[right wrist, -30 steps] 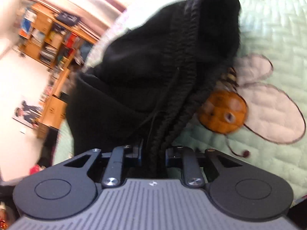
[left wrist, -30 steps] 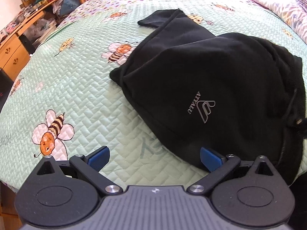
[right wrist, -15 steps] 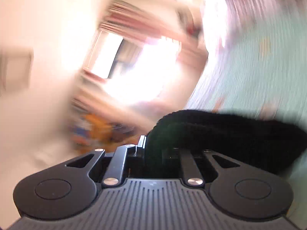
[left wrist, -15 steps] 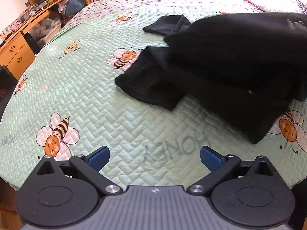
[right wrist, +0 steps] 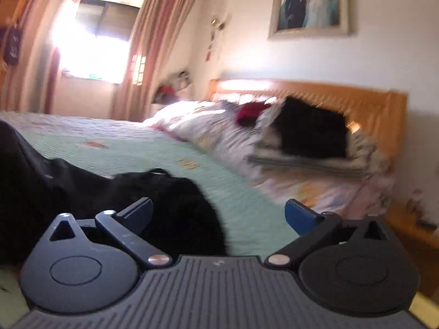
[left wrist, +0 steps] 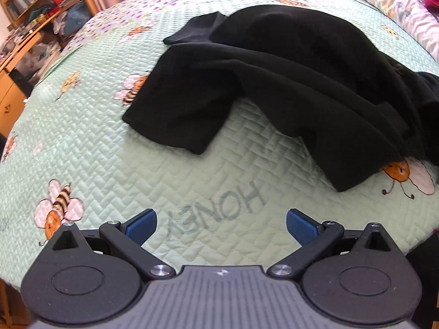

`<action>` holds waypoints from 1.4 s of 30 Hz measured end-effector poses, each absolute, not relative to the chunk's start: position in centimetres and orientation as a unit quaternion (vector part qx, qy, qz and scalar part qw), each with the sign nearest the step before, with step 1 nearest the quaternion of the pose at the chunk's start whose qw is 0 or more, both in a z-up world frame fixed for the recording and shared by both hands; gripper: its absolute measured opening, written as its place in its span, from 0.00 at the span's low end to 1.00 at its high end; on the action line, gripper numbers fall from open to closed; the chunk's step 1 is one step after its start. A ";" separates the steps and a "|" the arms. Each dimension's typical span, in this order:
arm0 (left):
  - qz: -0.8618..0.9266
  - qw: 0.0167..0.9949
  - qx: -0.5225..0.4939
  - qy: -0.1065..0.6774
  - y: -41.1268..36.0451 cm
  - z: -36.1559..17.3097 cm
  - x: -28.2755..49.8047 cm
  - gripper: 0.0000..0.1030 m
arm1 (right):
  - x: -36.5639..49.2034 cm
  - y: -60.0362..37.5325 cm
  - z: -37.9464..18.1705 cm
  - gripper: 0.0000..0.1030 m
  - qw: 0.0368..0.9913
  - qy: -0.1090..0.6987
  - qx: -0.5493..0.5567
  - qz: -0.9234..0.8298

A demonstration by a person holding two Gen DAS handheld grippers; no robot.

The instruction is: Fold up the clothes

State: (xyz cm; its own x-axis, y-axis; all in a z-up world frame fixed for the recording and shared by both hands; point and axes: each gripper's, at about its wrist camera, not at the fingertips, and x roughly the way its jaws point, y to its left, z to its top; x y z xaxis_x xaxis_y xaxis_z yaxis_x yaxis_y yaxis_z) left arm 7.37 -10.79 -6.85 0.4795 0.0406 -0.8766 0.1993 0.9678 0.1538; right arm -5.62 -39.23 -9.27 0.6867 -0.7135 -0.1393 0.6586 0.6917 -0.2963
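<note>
A: Nearest first: how do the jaws stand?

B: The left gripper (left wrist: 221, 226) is spread wide over bare quilt (left wrist: 82, 142), nothing between its blue pads (left wrist: 141, 224). The right gripper (right wrist: 218, 215) is opening, its pads clear of the cloth.

A: And the garment?

B: The black garment (left wrist: 288, 82) lies crumpled on the quilt beyond the left gripper, one end trailing over a printed bee (left wrist: 403, 171). Further off, pillows (right wrist: 219, 128) and a wooden headboard (right wrist: 370, 104).

Black garment (left wrist: 288, 82) cut off at right edge
</note>
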 end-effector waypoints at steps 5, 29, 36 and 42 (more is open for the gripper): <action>-0.060 0.846 0.127 0.514 -11.9 -7.5 7.7 0.98 | -9.2 -44.4 -13.1 1.00 0.817 0.199 -0.165 -0.515; -0.038 0.844 0.167 0.508 -14.3 -7.7 7.5 0.98 | -6.9 -42.7 -8.3 1.00 0.895 0.042 -0.039 -0.442; -0.037 0.854 0.155 0.496 -13.0 -7.2 7.6 0.98 | -1.4 -34.9 -6.4 1.00 0.978 0.139 0.036 -0.153; -0.020 0.847 0.143 0.511 -11.4 -7.8 8.3 0.98 | 6.8 -31.8 -9.7 1.00 0.957 0.275 0.084 -0.037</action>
